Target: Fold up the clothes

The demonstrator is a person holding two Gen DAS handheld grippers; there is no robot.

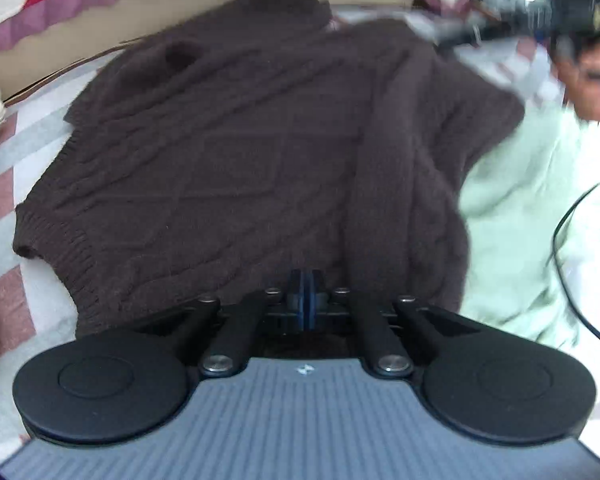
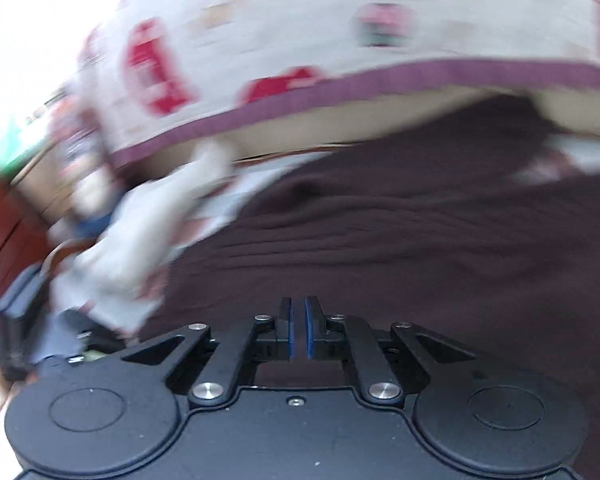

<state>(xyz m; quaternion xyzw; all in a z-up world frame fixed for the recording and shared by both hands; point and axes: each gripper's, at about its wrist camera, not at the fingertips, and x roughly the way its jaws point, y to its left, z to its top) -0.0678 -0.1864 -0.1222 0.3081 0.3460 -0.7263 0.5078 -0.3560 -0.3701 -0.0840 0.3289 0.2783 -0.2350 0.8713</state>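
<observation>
Two tongs hang over one dark brown cable-knit sweater [image 1: 228,152] spread on a bed with a pink-and-white checked sheet [image 1: 4,184]. Seen from the left wrist, the sweater fills the middle of the frame, one sleeve folded across its body on the right side. The left tongs [image 1: 305,288] sit at lower centre, their blue pads pressed together with nothing between them. At the right edge there is a pale green sleeve [image 1: 520,216], and the blurred right tongs [image 1: 452,40] show at upper right. From the right wrist the sweater [image 2: 420,240] covers the lower right; the right tongs [image 2: 299,320] show a narrow slit between the pads, empty. A cream blanket with red patches and a purple border [image 2: 300,40] lies across the top.
</observation>
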